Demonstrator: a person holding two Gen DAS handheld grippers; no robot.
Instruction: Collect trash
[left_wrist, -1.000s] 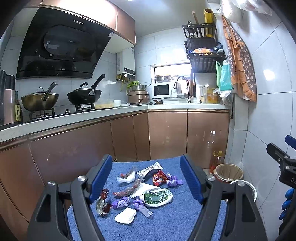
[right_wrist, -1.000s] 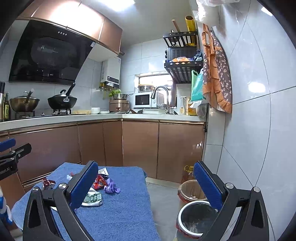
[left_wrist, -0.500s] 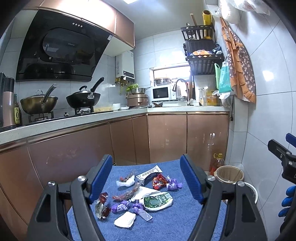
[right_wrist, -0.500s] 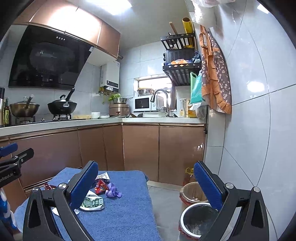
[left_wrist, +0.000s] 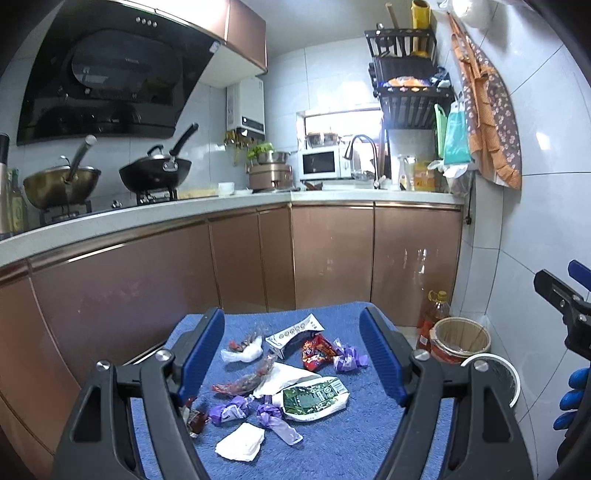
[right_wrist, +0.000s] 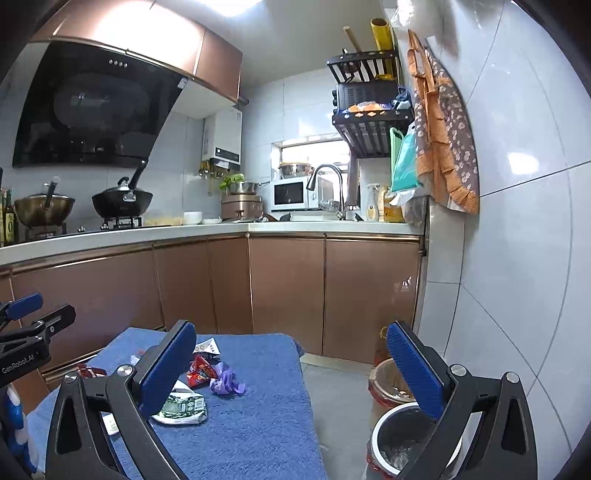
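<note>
We hold the left tongs (left_wrist: 291, 354) wide open and empty above the blue-towelled counter (left_wrist: 332, 443), where the trash lies scattered: a green packet (left_wrist: 314, 398) in the middle, a red wrapper (left_wrist: 314, 354) and purple wrappers (left_wrist: 347, 358) farther off, a white tissue (left_wrist: 240, 441) nearest us. Our right tongs (right_wrist: 291, 369) are just as wide and hold nothing, over the counter's right edge. On the floor to the right stands a steel bin (right_wrist: 402, 439), with a brown-lined basket (right_wrist: 388, 384) just beyond it

A black wok (left_wrist: 155, 173) sits beside a brass pot (left_wrist: 61, 186).
</note>
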